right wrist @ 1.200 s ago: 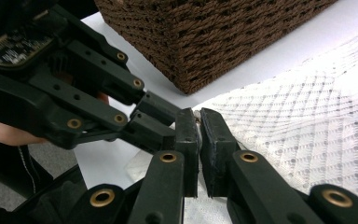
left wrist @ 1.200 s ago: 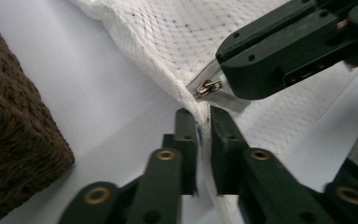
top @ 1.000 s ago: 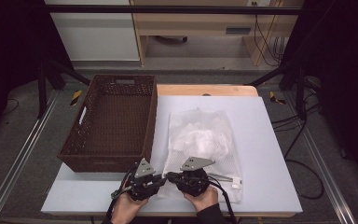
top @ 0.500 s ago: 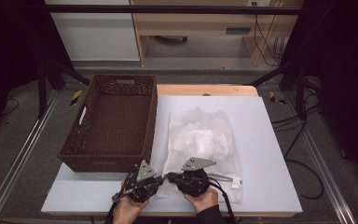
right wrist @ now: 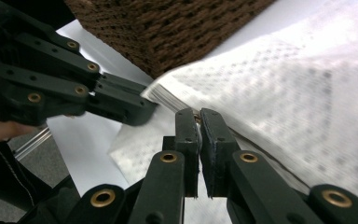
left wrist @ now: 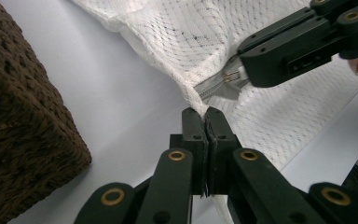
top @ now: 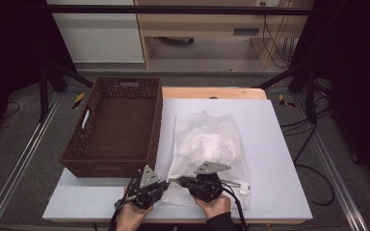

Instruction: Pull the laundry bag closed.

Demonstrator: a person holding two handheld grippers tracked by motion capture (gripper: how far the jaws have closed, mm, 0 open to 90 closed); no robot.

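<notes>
- Table (top: pixel 279 159): white top; the basket stands on its left half, the mesh bag lies on its right half.
- Basket (top: pixel 118 127): dark brown wicker, at about 10 o'clock from the two grippers in the high view. Its near corner is close to the left gripper.
- Mesh bag (top: pixel 207 144): white netting with white contents, flat on the table, just right of the basket and at 12 to 1 o'clock from the grippers. Its near edge carries the zipper.
- Left gripper (top: pixel 166 182): jaws have just been closing and now sit together, clamped on the bag's near corner (left wrist: pixel 196 100). The netting runs away from the jaw tips toward 1 o'clock in the left gripper view.
- Right gripper (top: pixel 182 181): jaws nearly together, pinching the zipper pull (right wrist: pixel 196 117) at the bag's edge. The netting spreads from the tips toward 2 o'clock in the right gripper view.
- The two grippers meet tip to tip at the bag's near left corner.
</notes>
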